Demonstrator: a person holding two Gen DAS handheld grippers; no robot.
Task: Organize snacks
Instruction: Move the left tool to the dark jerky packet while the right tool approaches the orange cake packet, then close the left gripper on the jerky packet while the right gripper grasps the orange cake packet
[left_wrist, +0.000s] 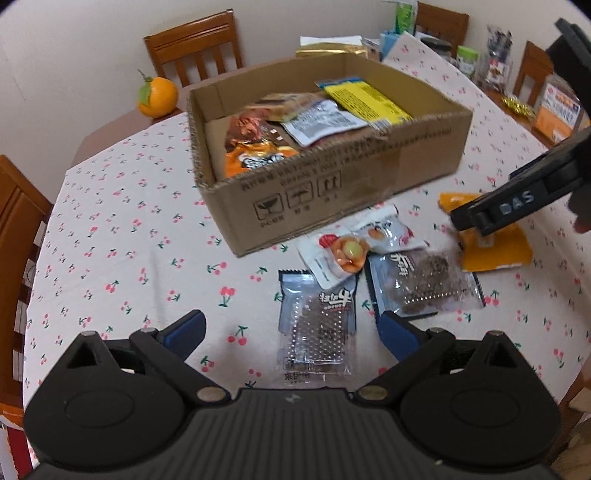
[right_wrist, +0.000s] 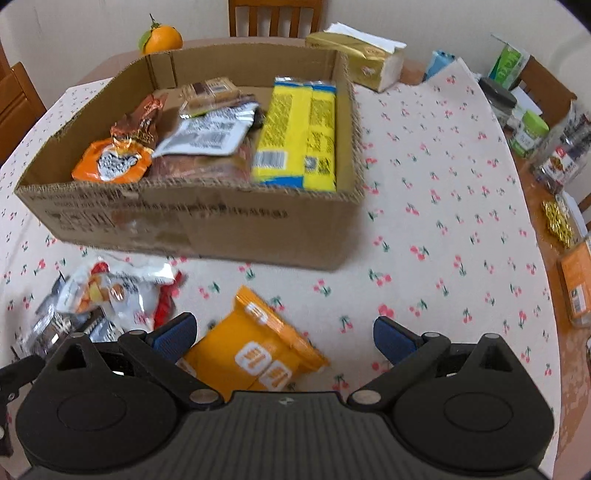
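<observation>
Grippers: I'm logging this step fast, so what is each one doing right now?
Left gripper: open, holding nothing, above a clear dark snack packet.
Right gripper: open, holding nothing, above the orange packet.

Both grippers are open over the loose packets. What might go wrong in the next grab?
The white fruit packet overlaps two dark packets, so the left gripper may lift or drag more than one. The right gripper sits off-centre over the orange packet, risking a corner pinch that slips.
</observation>
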